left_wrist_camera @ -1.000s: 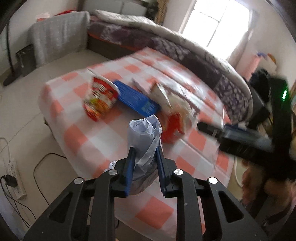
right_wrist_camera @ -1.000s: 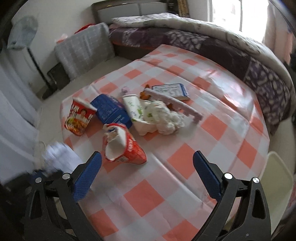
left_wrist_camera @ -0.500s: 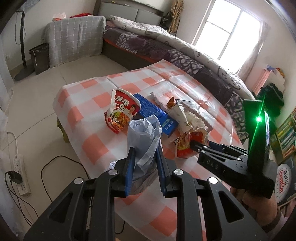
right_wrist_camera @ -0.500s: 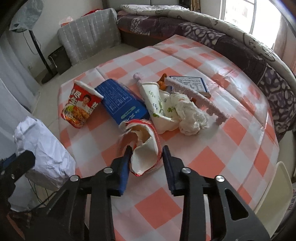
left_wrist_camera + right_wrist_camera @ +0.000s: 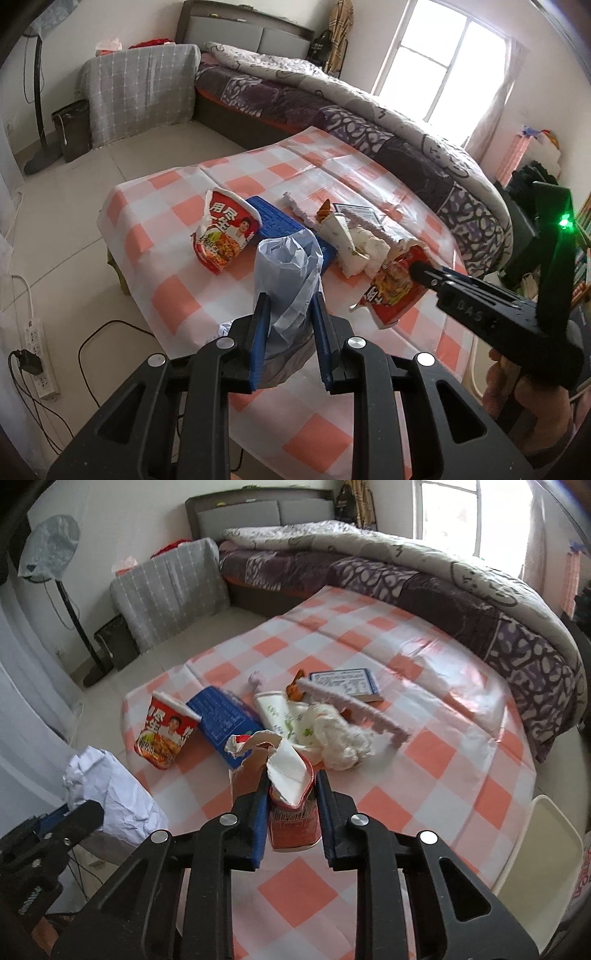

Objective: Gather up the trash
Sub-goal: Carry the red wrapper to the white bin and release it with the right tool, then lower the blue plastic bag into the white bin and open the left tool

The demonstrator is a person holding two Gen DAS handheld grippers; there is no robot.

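A crushed red noodle cup point(image 5: 291, 808), its white lining torn open, sits raised off the checked cloth beside a pale crumpled trash bag point(image 5: 290, 273). Still on the cloth lie an upright red noodle cup point(image 5: 166, 734), a blue packet point(image 5: 223, 720), a tipped white paper cup point(image 5: 282, 716) and wadded tissue point(image 5: 341, 740).

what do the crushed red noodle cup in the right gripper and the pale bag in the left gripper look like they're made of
Crushed red noodle cup: looks like printed paperboard with a plain white lining; its rim is torn and creased rather than cracked. Pale bluish bag: probably thin plastic film, slightly translucent, with soft crinkled folds, though crumpled paper is possible.
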